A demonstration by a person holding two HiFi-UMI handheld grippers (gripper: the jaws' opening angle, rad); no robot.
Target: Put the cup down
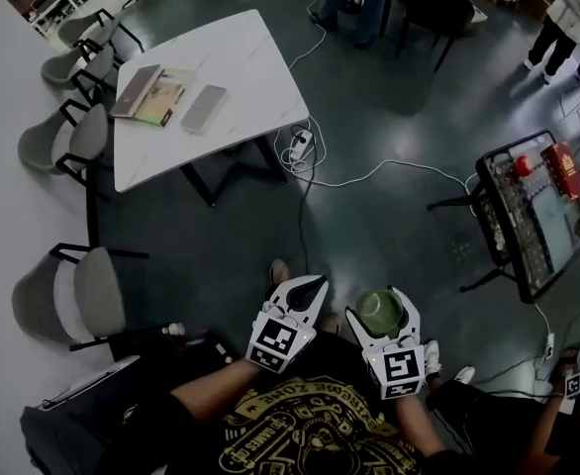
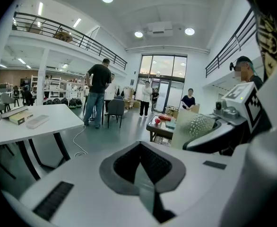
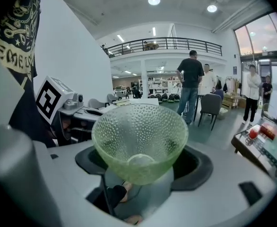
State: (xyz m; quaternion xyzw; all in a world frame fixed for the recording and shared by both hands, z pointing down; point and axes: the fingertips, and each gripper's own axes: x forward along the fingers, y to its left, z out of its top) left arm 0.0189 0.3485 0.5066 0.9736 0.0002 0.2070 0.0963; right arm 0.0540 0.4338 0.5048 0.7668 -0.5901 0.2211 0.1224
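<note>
A pale green dimpled glass cup (image 1: 378,312) sits mouth-up between the jaws of my right gripper (image 1: 380,303), which is shut on it, held close in front of the person's body above the floor. In the right gripper view the cup (image 3: 139,138) fills the gap between the dark pads (image 3: 195,167). My left gripper (image 1: 316,284) is just to its left with its jaws closed together and nothing in them. In the left gripper view its tips (image 2: 141,148) meet, and the cup (image 2: 198,126) shows at the right.
A white table (image 1: 250,62) with books and a tablet stands ahead to the left, with grey chairs (image 1: 72,300) around it. A black cart (image 1: 516,228) with red items stands to the right. Cables (image 1: 369,174) cross the dark floor. People stand at the far end.
</note>
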